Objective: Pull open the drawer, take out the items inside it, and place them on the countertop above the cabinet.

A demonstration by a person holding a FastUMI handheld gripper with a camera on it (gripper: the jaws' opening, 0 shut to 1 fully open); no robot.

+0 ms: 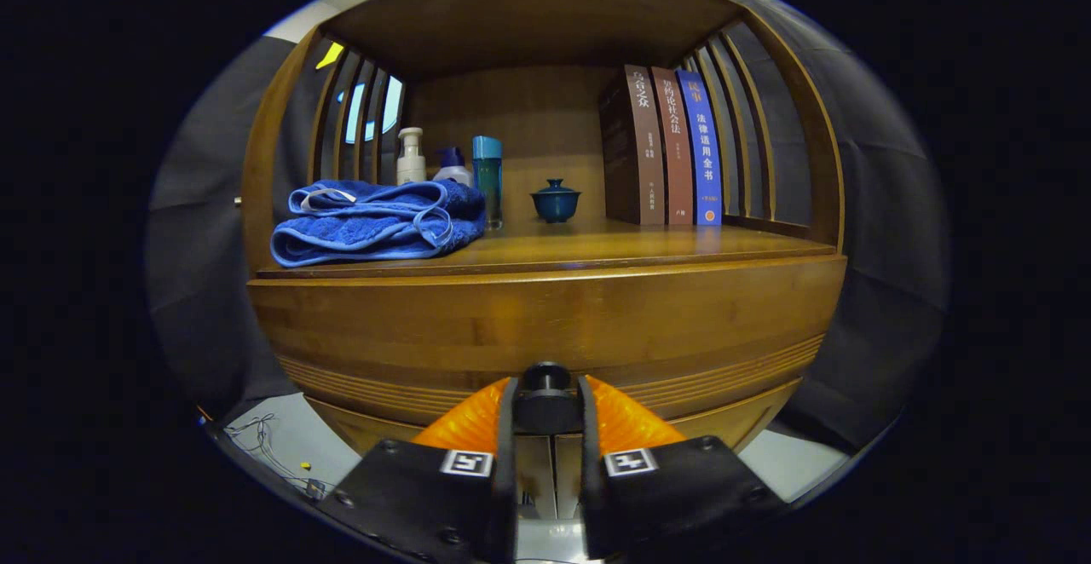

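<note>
Gripper point(546, 411) clamped tight on the drawer knob point(545, 389), both fingers pressing its sides. Drawer front point(545, 334) right behind, looking flush with the cabinet. Up on the countertop point(597, 249): folded blue towel point(375, 223), bottles point(452, 168), small teacup point(556, 200), three books point(673, 146).

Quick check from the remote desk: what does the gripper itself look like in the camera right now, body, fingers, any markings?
The gripper has two ribbed fingers that taper towards the tips. Each sits on a black, blocky mount fixed with dark screws. Each mount carries a small square black-and-white tag near its inner edge. Between the mounts, pale metal parts of the body show. No cables run on it.
</note>
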